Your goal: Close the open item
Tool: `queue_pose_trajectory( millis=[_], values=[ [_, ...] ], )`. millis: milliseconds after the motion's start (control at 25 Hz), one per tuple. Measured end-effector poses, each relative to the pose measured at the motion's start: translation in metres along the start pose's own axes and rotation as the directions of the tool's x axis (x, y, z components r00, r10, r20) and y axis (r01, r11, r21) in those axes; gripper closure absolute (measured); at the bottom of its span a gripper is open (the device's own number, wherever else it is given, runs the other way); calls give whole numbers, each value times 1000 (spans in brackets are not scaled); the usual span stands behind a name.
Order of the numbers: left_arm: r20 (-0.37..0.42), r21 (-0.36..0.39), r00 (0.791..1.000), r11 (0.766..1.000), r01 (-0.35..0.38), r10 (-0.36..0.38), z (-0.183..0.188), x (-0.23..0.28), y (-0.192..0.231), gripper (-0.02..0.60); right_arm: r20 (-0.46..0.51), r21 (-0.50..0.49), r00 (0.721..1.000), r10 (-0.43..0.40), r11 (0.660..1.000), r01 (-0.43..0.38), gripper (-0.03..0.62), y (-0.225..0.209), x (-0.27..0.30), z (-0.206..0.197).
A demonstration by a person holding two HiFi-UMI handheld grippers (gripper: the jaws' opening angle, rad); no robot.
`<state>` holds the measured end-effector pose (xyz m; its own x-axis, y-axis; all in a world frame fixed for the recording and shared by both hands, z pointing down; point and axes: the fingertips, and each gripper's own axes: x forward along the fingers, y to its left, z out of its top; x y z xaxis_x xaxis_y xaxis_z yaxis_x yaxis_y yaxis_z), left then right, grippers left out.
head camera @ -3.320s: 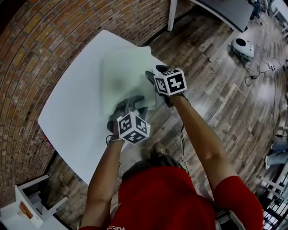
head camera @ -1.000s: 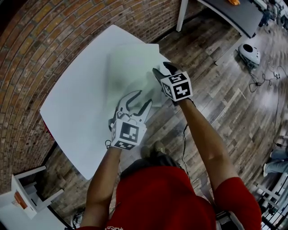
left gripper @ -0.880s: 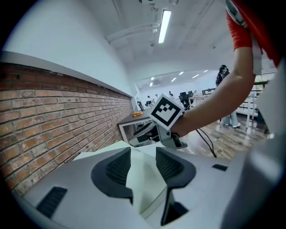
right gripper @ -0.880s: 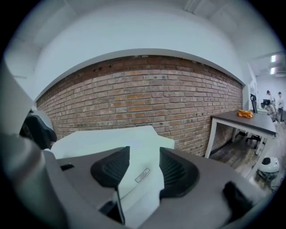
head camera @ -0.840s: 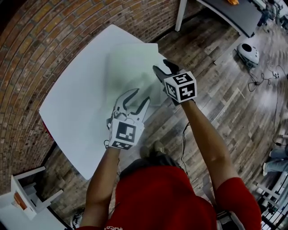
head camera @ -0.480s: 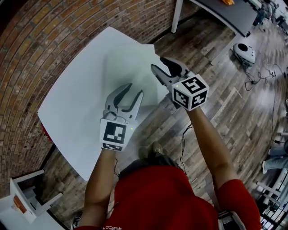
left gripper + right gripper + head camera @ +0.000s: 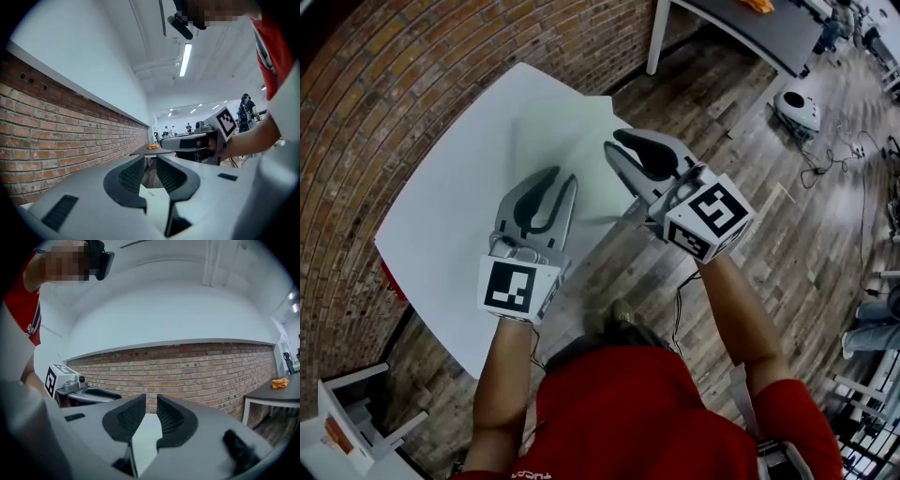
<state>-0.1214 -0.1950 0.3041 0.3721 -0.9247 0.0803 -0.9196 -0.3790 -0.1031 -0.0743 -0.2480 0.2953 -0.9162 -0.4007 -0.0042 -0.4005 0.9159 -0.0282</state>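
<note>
Surrounding pale green item: table, brick wall.

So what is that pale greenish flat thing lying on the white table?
The pale flat thing looks like a thin closed folder or sheet, very light green and matte, roughly square with sharp corners. It lies flat on the white table, toward its far end, one corner close to the table's edge. Only the table is seen touching it; its near edge is hidden.

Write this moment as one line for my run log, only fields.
left tongs: empty, just closing | right tongs: empty, just closing | green flat item: flat on white table, untouched
</note>
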Motion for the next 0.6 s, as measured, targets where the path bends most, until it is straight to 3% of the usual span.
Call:
queue_pose_trajectory(
  millis=[280,600],
  values=[
    [92,-70,996,998,-1,7,31,-20,3,526,51,-64,999,8,998,-5,536,25,-16,29],
    [155,-93,988,996,5,10,52,-40,1,555,89,-80,996,13,997,-6,549,48,-34,41]
  ],
)
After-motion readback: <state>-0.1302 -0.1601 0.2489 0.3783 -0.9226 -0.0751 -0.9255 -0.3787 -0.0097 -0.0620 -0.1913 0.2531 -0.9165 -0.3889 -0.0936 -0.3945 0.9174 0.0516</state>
